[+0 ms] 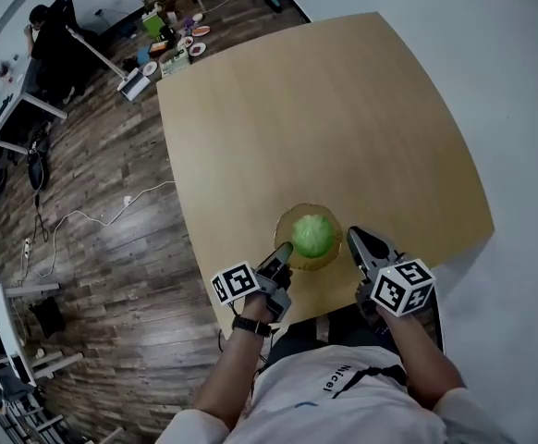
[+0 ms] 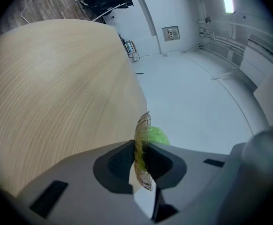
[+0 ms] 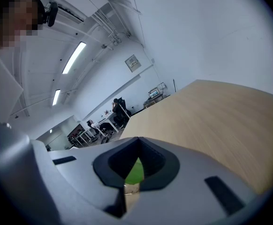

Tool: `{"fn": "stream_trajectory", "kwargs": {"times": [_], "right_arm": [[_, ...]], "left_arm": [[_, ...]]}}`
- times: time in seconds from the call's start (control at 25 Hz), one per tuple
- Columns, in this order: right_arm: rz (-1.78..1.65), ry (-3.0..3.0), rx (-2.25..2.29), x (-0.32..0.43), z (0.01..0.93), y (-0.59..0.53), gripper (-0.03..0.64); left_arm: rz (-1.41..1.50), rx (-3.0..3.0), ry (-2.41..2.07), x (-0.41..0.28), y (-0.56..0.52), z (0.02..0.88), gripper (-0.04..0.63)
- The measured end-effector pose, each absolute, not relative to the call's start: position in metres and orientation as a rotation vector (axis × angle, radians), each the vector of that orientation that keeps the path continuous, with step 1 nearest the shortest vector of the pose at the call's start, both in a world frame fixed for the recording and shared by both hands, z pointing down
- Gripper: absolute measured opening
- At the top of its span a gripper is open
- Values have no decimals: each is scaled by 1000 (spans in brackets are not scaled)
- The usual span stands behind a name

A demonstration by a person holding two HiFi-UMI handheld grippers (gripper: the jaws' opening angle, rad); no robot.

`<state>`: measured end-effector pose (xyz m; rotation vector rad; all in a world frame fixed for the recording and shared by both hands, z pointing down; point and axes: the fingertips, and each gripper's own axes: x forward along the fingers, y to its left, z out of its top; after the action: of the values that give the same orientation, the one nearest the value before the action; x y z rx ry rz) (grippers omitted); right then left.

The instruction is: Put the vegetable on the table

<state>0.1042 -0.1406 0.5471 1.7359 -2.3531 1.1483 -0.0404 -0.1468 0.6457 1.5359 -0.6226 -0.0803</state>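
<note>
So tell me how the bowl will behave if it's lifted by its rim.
The bowl looks thin and translucent, so it may flex where the left gripper pinches its rim. Held at one side only, with the vegetable inside, it would probably tip. The round vegetable could then roll out.

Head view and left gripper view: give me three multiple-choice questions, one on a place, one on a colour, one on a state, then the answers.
1. Where on the table does the bowl stand?
A) at the far corner
B) by the edge nearest the person
C) dead centre

2. What colour is the vegetable in the bowl?
A) red
B) white
C) green

3. What is the left gripper doing?
A) clamped on the bowl's rim
B) open and empty
C) holding the vegetable itself

Answers:
1 B, the head view shows it at the near edge.
2 C, it is bright green.
3 A, the rim stands pinched between its pads.
</note>
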Motion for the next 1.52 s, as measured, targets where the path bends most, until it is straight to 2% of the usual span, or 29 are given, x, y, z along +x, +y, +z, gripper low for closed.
{"fn": "stream_trajectory", "kwargs": {"times": [0.76, 1.4, 1.52], "right_arm": [[1265, -2313, 1667, 140, 618, -200, 14], [1312, -2324, 1680, 163, 624, -205, 14], [1317, -2332, 1672, 163, 625, -208, 14]], "left_arm": [[-43, 1439, -727, -5, -203, 743, 61], [-24, 1434, -754, 26, -228, 759, 61], [-42, 1429, -766, 25, -236, 759, 82]]}}
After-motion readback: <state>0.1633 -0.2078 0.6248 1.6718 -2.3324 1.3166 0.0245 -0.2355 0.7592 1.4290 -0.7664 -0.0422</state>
